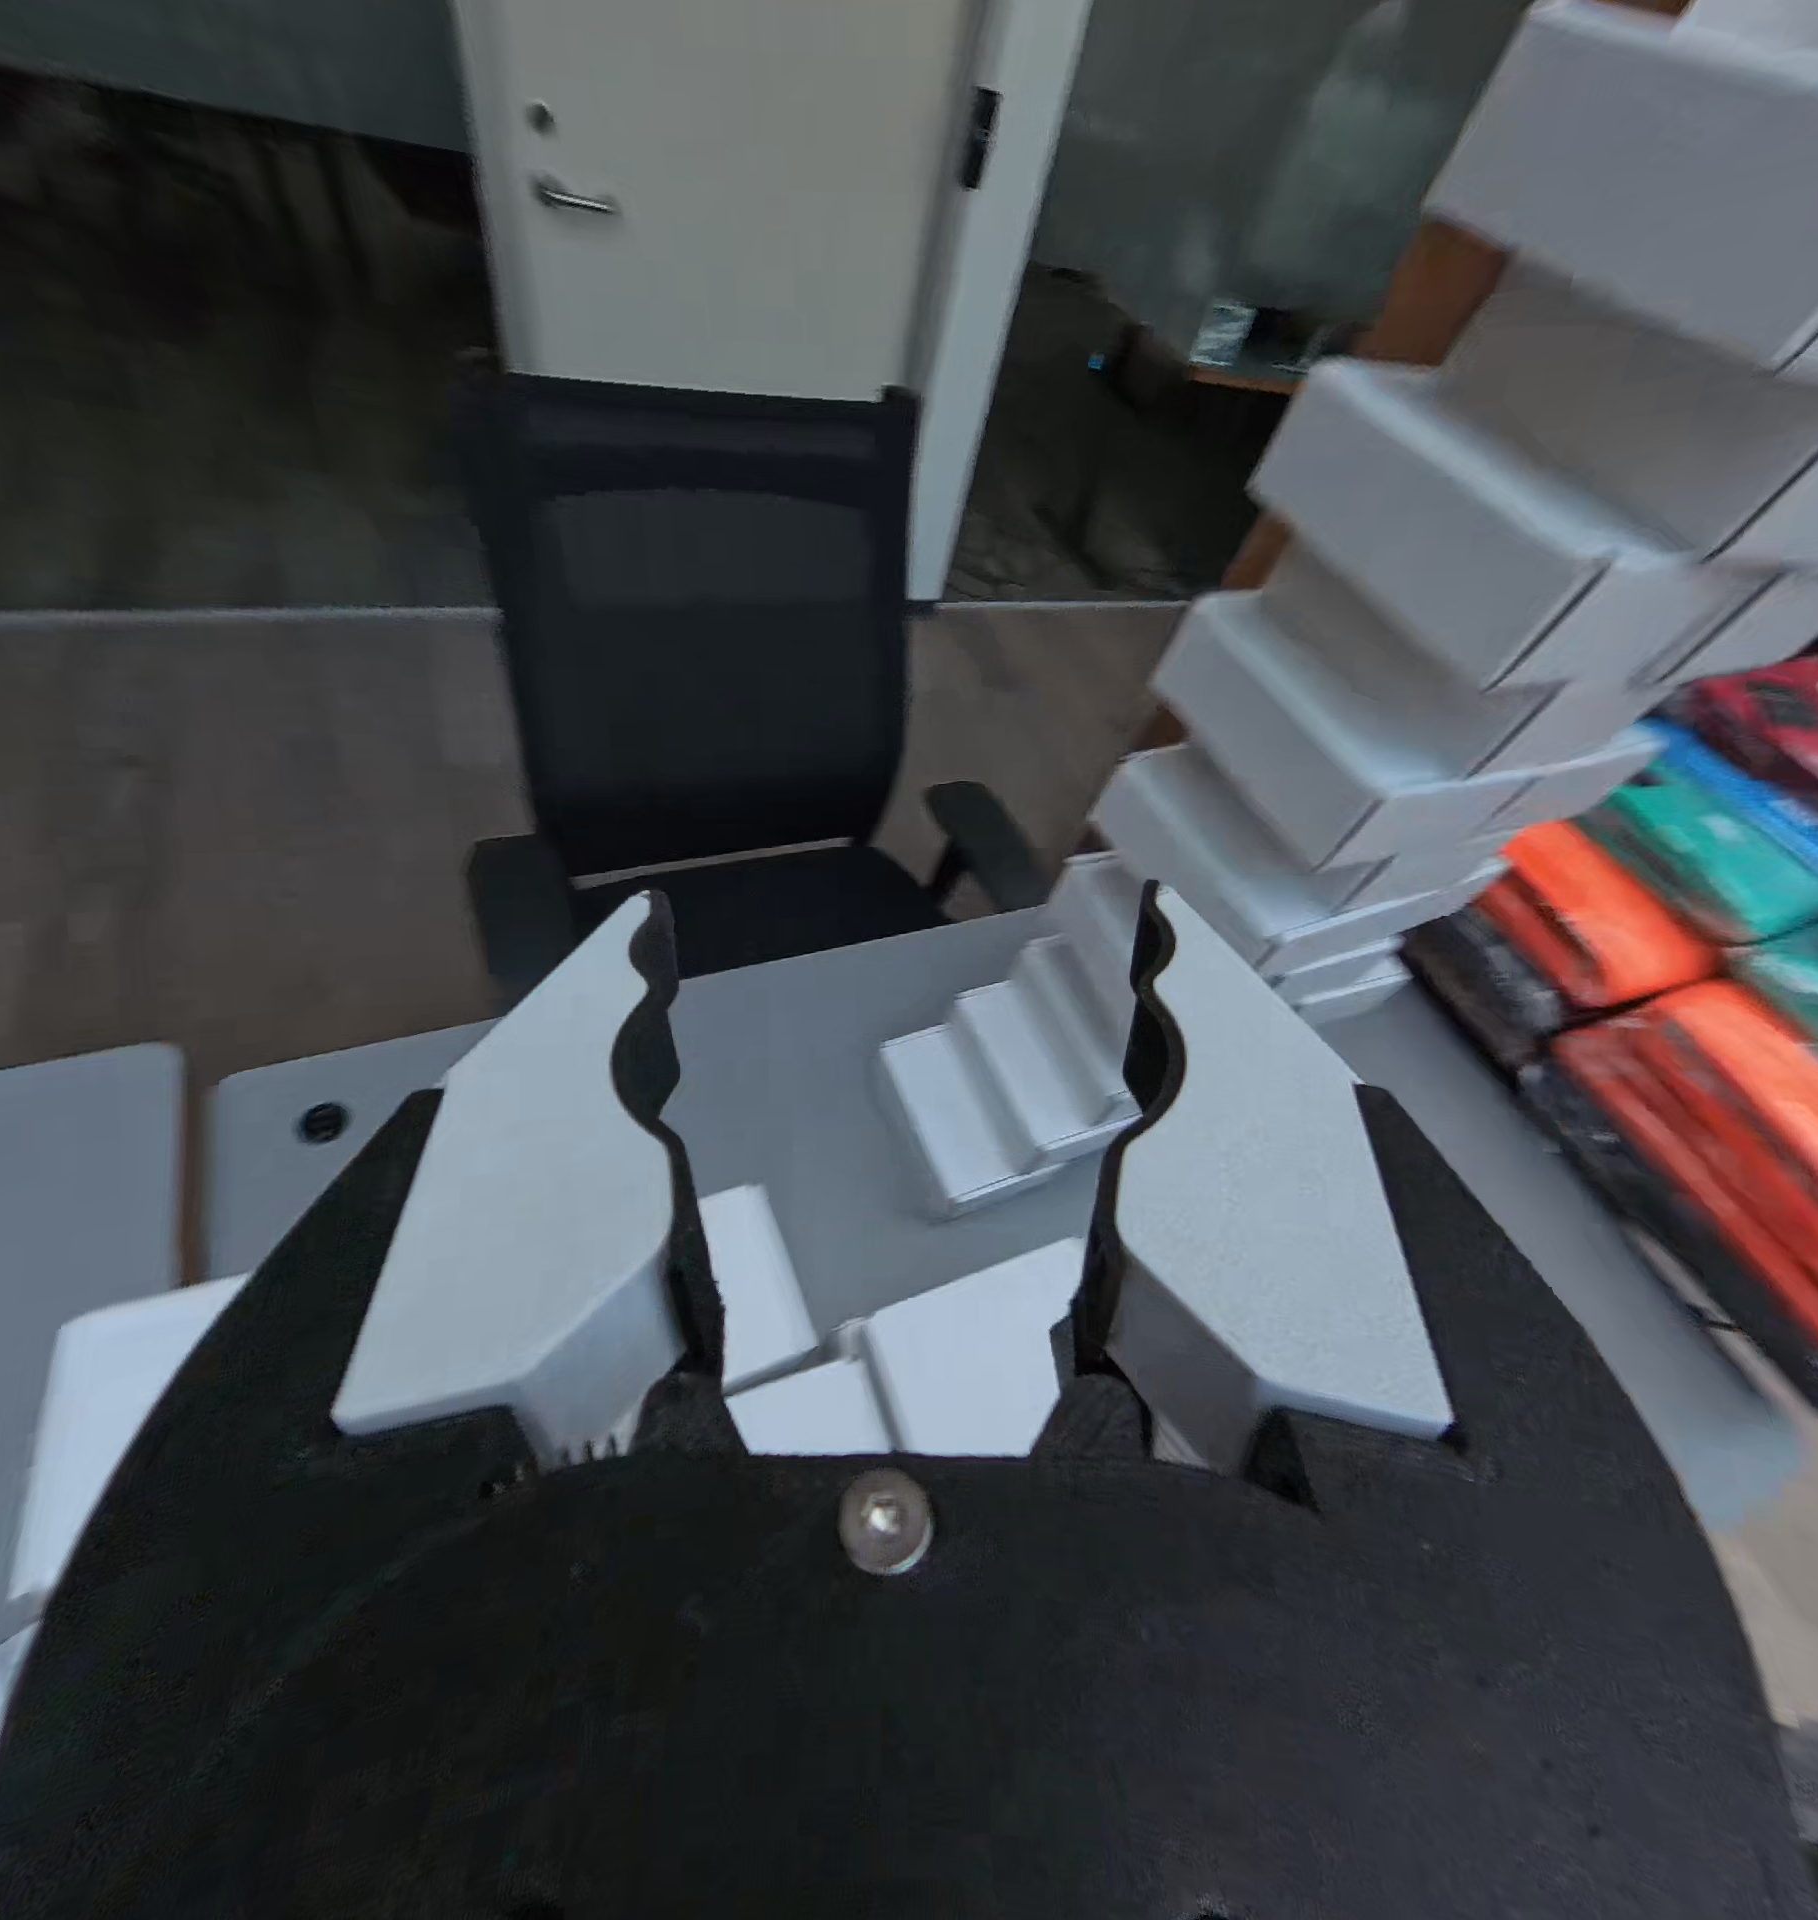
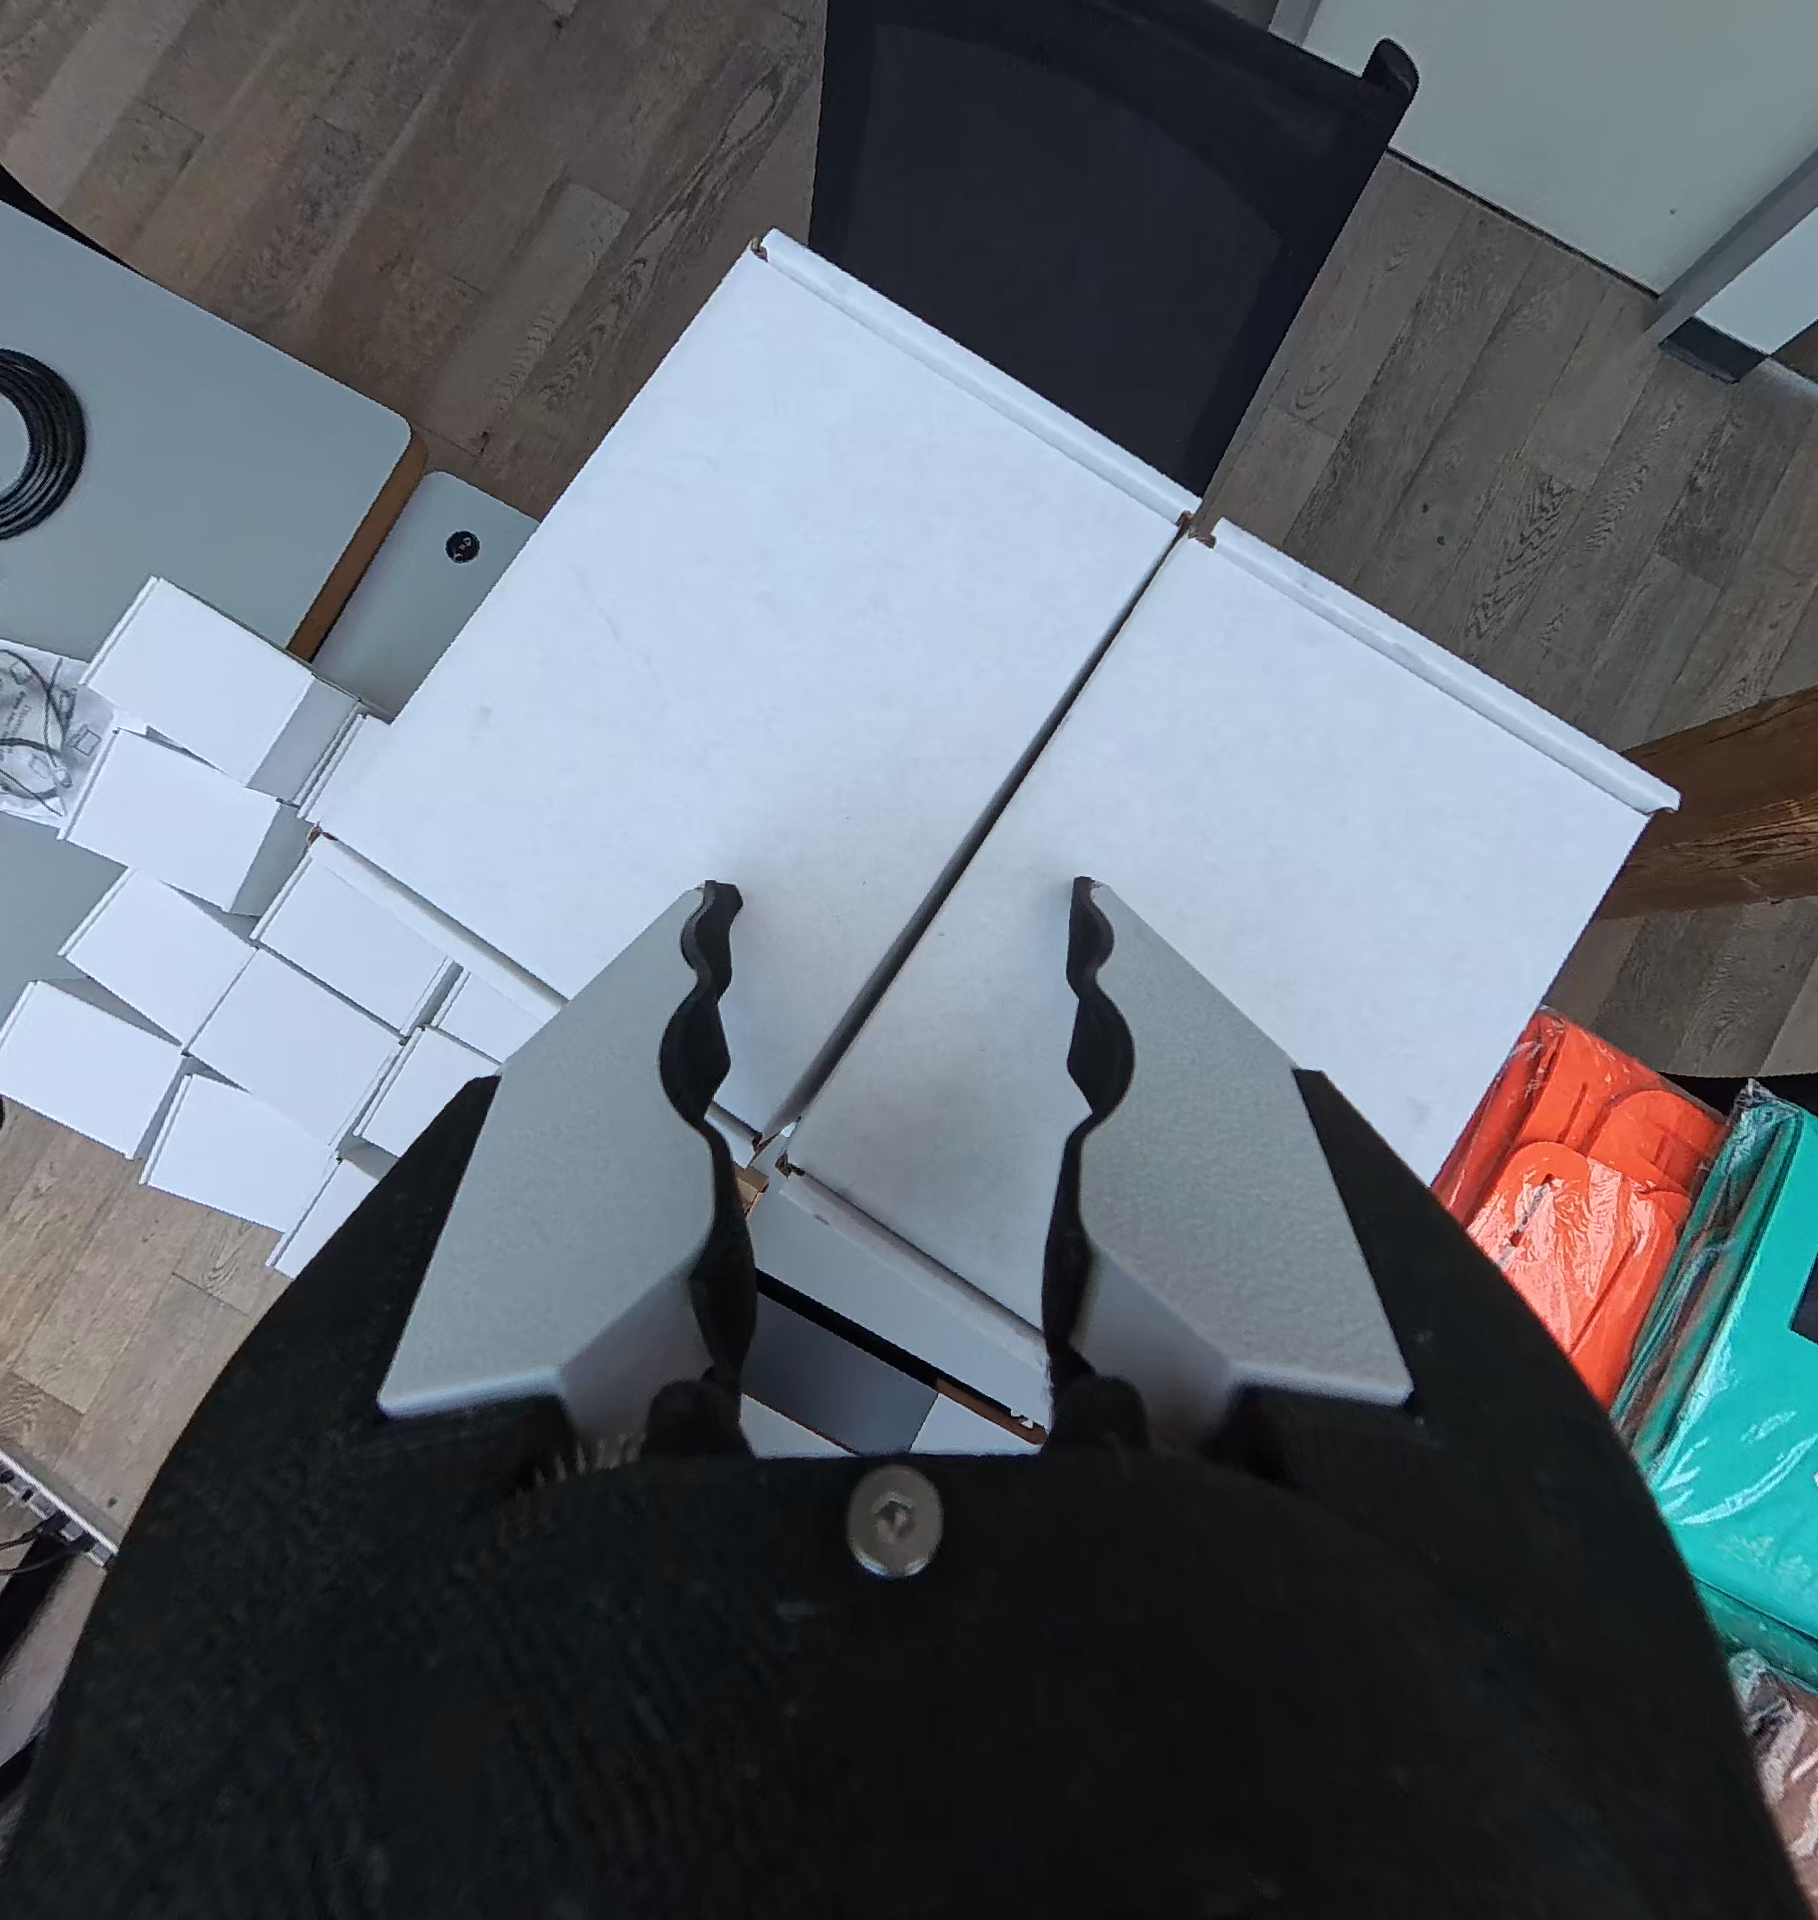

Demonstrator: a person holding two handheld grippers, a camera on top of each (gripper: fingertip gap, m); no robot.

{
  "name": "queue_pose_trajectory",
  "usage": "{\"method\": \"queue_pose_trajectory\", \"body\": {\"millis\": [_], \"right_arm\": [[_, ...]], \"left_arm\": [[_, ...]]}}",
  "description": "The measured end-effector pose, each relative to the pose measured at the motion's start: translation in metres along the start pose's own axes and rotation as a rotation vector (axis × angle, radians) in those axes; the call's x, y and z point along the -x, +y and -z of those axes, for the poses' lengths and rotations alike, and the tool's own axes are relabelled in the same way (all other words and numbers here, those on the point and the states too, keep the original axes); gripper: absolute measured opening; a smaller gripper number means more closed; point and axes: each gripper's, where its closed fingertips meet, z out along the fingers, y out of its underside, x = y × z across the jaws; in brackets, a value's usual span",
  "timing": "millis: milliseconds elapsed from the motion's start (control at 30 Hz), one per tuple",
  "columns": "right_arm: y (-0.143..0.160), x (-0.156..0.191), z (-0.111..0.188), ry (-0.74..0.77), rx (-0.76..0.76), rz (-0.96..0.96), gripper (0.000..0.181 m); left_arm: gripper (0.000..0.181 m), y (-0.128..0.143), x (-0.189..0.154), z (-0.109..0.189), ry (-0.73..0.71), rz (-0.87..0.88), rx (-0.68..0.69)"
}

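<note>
My left gripper [image 1: 903,909] is open and empty, held above a grey table [image 1: 780,1049]. Small white boxes [image 1: 972,1091] lie on the table just past its fingertips, and more white boxes [image 1: 946,1340] sit under the jaws. A tall leaning stack of white boxes [image 1: 1487,582] rises at the right. My right gripper [image 2: 903,894] is open and empty, looking straight down on two white boxes side by side, the left one [image 2: 780,644] and the right one [image 2: 1269,862]. Its jaws straddle the seam between them.
A black office chair [image 1: 718,644] stands behind the table, before a white door [image 1: 718,177]. Orange, teal and red packets [image 1: 1694,935] pile at the right; they also show in the right wrist view [image 2: 1715,1299]. Several small white boxes [image 2: 209,935] and a coiled black cable [image 2: 11,447] lie left.
</note>
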Motion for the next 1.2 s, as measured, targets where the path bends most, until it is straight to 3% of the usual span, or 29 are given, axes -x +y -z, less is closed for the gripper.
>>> {"method": "queue_pose_trajectory", "body": {"millis": [133, 300, 400, 533, 633, 733, 833, 900, 1000, 1067, 1200], "right_arm": [[0.001, -0.003, 0.001, -0.008, 0.001, -0.009, 0.066], [0.0, -0.004, 0.0, -0.011, -0.011, -0.013, 0.066], [-0.002, -0.002, -0.001, -0.006, -0.016, -0.011, 0.066], [-0.002, 0.001, -0.001, 0.005, -0.021, -0.01, 0.066], [-0.003, 0.002, -0.001, 0.008, -0.026, -0.013, 0.066], [-0.003, 0.003, -0.002, 0.01, -0.032, -0.018, 0.066], [-0.005, 0.003, -0.003, 0.01, -0.048, -0.021, 0.066], [-0.005, 0.003, -0.003, 0.007, -0.055, -0.025, 0.066], [-0.003, 0.002, -0.001, 0.006, -0.047, -0.032, 0.066], [-0.002, 0.0, -0.001, 0.005, -0.043, -0.038, 0.066], [-0.003, -0.001, -0.001, 0.006, -0.051, -0.049, 0.066]], "left_arm": [[0.081, 0.147, 0.094, 0.059, -0.194, -0.014, -0.021], [0.097, 0.346, 0.185, 0.136, -0.475, 0.253, 0.205], [0.092, 0.432, 0.213, 0.197, -0.682, 0.404, 0.214], [0.123, 0.517, 0.227, 0.264, -0.879, 0.841, 0.068], [0.132, 0.545, 0.223, 0.273, -0.876, 1.092, -0.043], [0.151, 0.553, 0.221, 0.268, -0.933, 1.17, 0.018], [0.158, 0.549, 0.221, 0.245, -0.937, 1.243, 0.081], [0.156, 0.549, 0.222, 0.227, -0.941, 1.241, 0.163], [0.154, 0.572, 0.22, 0.215, -0.985, 1.215, 0.387], [0.142, 0.573, 0.216, 0.201, -0.918, 1.253, 0.379], [0.141, 0.572, 0.212, 0.199, -0.854, 1.199, 0.42]]}}
